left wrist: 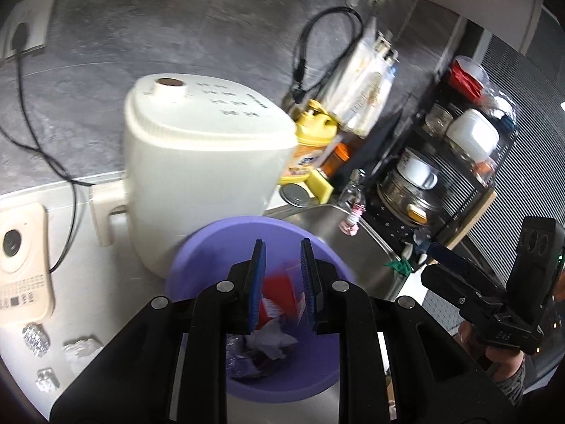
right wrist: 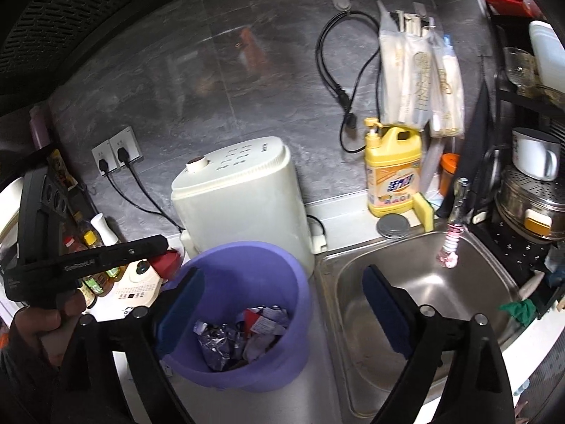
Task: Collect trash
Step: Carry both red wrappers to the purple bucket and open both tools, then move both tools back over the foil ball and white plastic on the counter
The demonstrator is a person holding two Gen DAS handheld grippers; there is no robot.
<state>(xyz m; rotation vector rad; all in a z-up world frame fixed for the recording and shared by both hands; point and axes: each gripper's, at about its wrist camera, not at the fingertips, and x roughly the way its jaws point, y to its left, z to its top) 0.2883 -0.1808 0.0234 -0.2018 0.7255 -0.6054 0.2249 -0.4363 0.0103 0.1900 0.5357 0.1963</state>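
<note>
The purple bin (right wrist: pixel 243 304) stands on the counter just left of the steel sink (right wrist: pixel 420 304), holding crumpled foil, white paper and red scraps (right wrist: pixel 243 335). Over its rim the left gripper (left wrist: pixel 282 279) has its blue pads a narrow gap apart, nothing between them. The right gripper (right wrist: pixel 279 314) is spread wide and empty (one finger over the bin, one over the sink). A cream appliance (right wrist: pixel 240 194) stands just behind the bin.

A round purple plastic bin (right wrist: pixel 243 318) stands upright at lower centre of the right wrist view. Inside lie crumpled foil, white paper and red wrappers (right wrist: pixel 243 335).
</note>
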